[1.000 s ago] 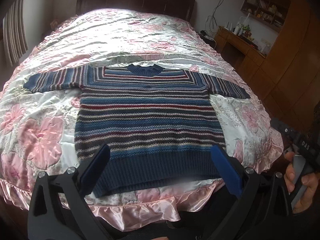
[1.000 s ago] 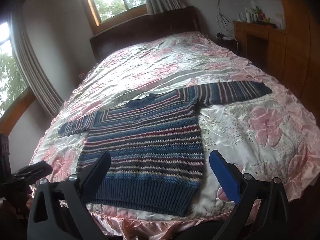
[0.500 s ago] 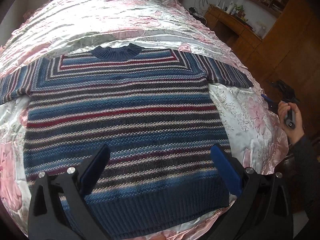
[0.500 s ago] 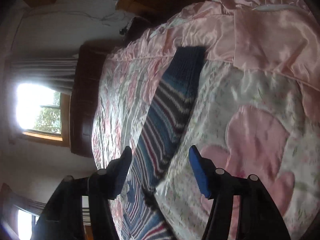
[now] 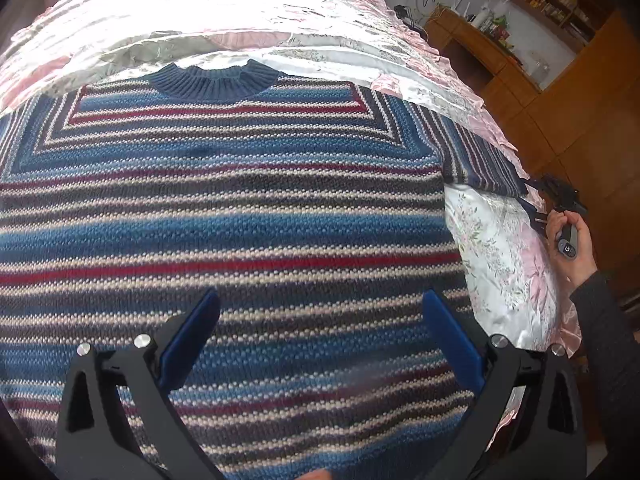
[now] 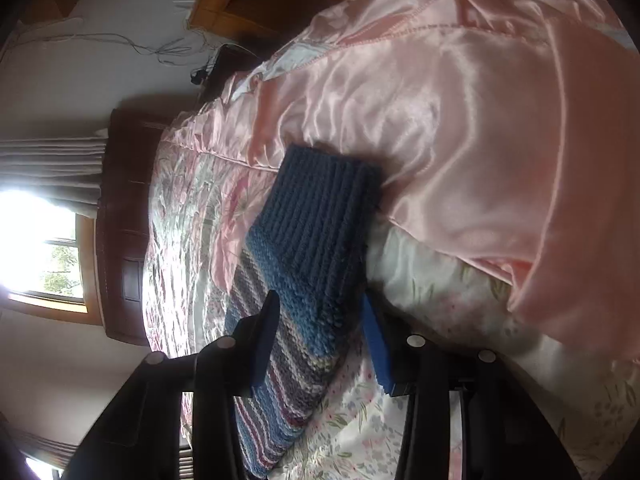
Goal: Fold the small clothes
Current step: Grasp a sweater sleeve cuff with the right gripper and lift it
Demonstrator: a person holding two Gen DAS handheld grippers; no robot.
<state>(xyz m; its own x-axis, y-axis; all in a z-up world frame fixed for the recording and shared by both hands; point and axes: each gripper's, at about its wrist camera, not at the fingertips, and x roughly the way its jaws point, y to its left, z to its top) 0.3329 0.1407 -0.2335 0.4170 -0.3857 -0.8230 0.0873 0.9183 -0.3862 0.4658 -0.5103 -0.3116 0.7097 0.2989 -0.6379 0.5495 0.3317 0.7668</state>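
Left wrist cam is looking down on the striped sweater point(image 5: 224, 216), which is lying flat and face up on the pink flowery bedspread point(image 5: 500, 248), neck end far from the cam. The left gripper point(image 5: 320, 332) is hanging just over the sweater's belly w/ its blue pads wide apart, holding nothing.

Right wrist cam is tipped on its side. The right gripper point(image 6: 320, 332) is sitting at the sleeve point(image 6: 316, 248), near the dark blue cuff point(image 6: 324, 208). One pad is on each side of the knit, w/ the tongs at about half width. They're prob closing on the sleeve, but the view is too close to tell if they're pinching it yet. In the left cam, a hand point(image 5: 572, 240) is gripping that tool at the far tip of the sleeve, by the bed edge.

How far along: hardly begun, I think. The body is spread out, no fold is showing in it, and the one sleeve in view is pointing straight out. Left to do: bring the sleeves in over the chest, then fold the body up into a small stack.

Writing: none that I can read in either view. No tag or brand is showing on the sweater or the tools.
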